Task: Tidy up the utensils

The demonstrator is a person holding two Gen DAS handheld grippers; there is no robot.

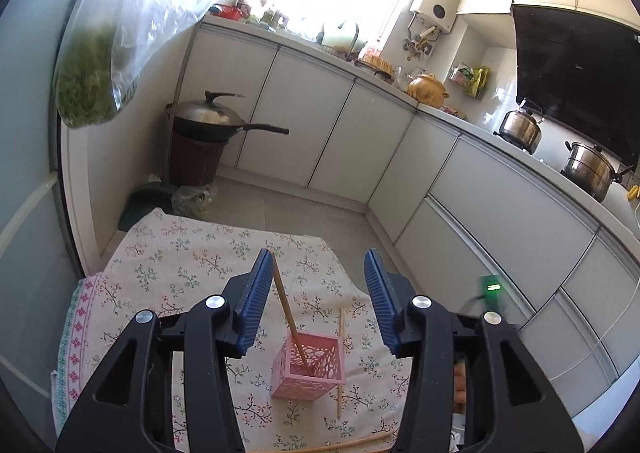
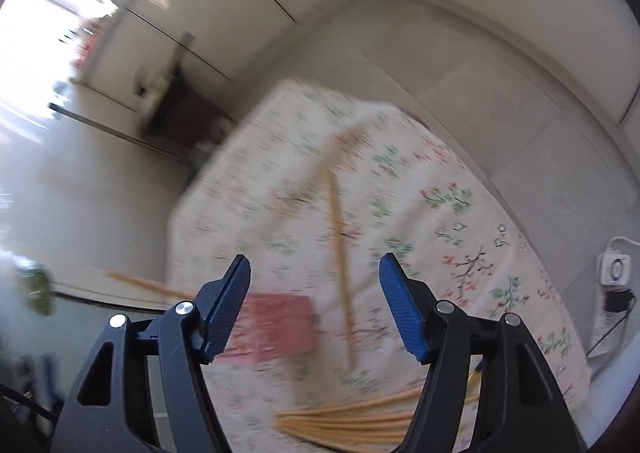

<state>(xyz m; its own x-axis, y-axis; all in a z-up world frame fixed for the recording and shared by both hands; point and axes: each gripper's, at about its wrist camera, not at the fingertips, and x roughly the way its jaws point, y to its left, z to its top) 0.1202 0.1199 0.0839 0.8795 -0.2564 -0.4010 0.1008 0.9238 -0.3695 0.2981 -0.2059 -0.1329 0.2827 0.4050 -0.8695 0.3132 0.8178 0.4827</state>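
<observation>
One chopstick [image 1: 289,311] leans in the pink holder [image 1: 309,367] on the floral cloth [image 1: 180,265], another [image 1: 341,357] lies beside it; both the left gripper [image 1: 318,301] and right gripper [image 2: 316,305] hang released, empty; brushing the leaning stick could topple the light holder

A small pink plastic lattice basket [image 1: 308,371], square and open at the top, is standing upright on the floral tablecloth. One pale wooden chopstick [image 1: 289,313] is leaning inside it, its lower end resting in the basket and its upper end tilting up and to the left. A second wooden chopstick [image 1: 340,361] is lying flat on the cloth just beside the basket's right wall. A bundle of loose wooden chopsticks [image 2: 352,419] is lying fanned out near the cloth's near edge, blurred in the right wrist view.
</observation>
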